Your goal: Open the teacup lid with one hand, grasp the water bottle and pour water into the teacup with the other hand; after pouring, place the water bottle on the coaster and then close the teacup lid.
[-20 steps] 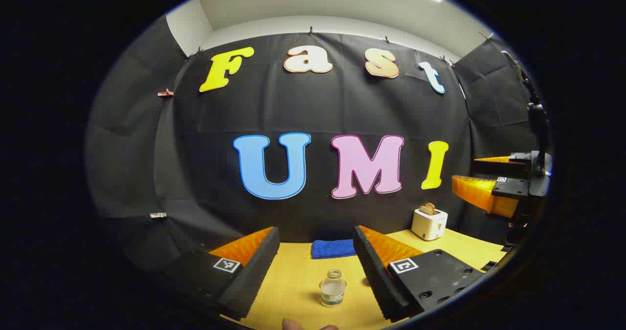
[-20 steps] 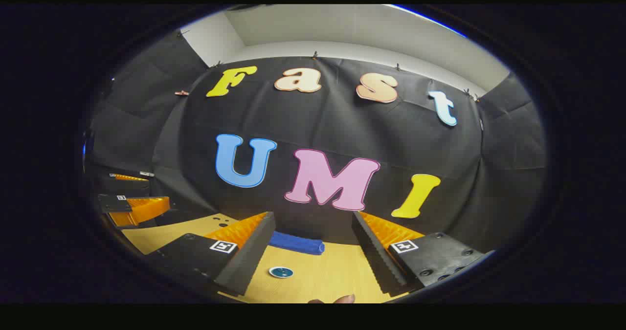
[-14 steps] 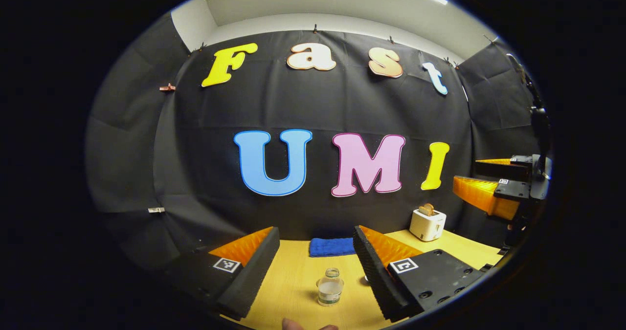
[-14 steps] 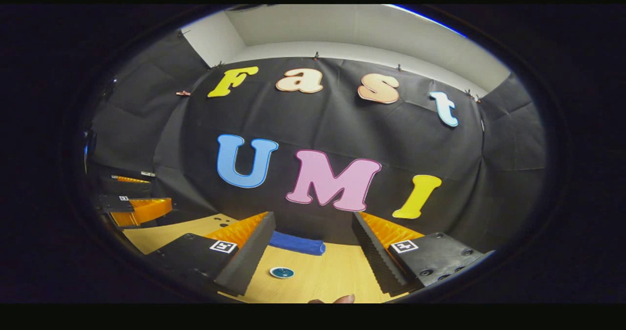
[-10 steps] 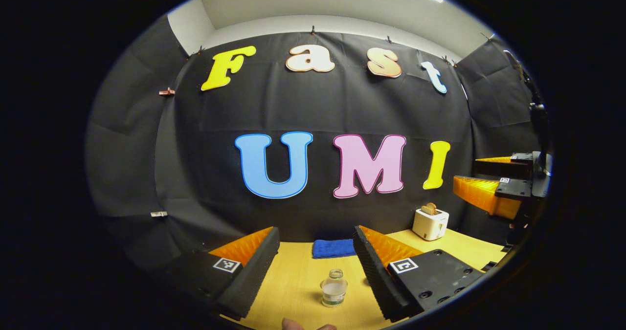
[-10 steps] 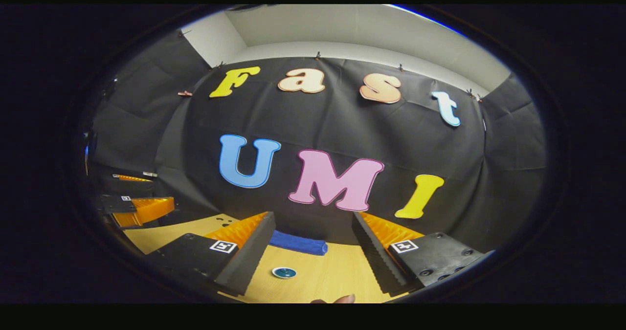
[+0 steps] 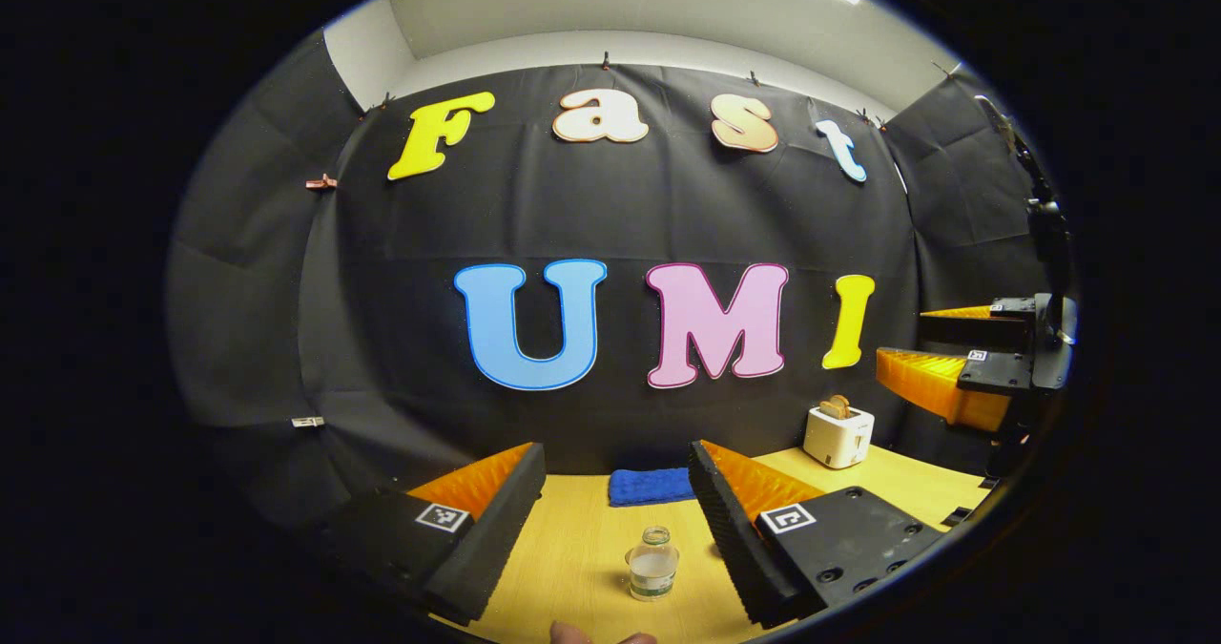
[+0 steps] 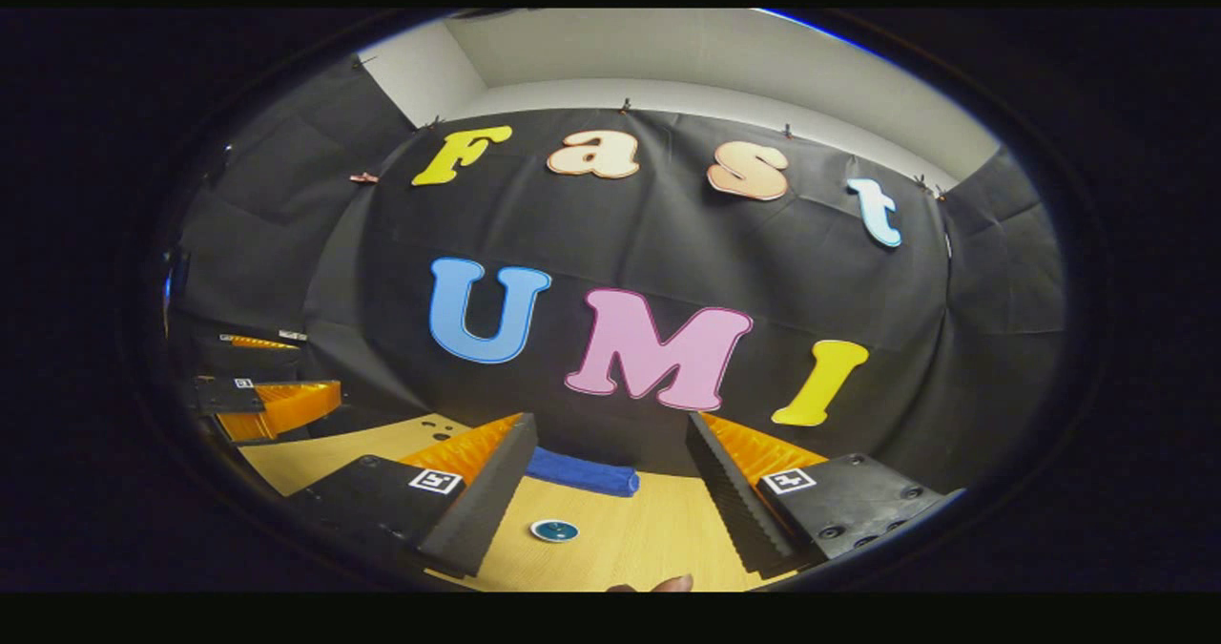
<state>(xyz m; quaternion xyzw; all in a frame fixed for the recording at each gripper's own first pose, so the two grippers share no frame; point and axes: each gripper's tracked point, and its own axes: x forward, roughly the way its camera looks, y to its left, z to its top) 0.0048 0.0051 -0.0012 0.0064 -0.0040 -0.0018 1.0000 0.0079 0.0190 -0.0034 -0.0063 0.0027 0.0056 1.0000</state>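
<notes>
Left hand-held gripper (image 7: 615, 506) fingers spread apart above yellow wooden bench (image 7: 572, 549); small clear glass water bottle (image 7: 652, 564) upright, lower centre, between them. Right hand-held gripper (image 8: 610, 482) likewise apart; small round teal coaster (image 8: 554, 530) lower centre, blue folded towel (image 8: 582, 473) behind.

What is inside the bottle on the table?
The bottle has no cap and stands upright on the table. Clear water fills its lower part; the upper part looks empty. A label band covers the base, so the very bottom cannot be seen.
</notes>
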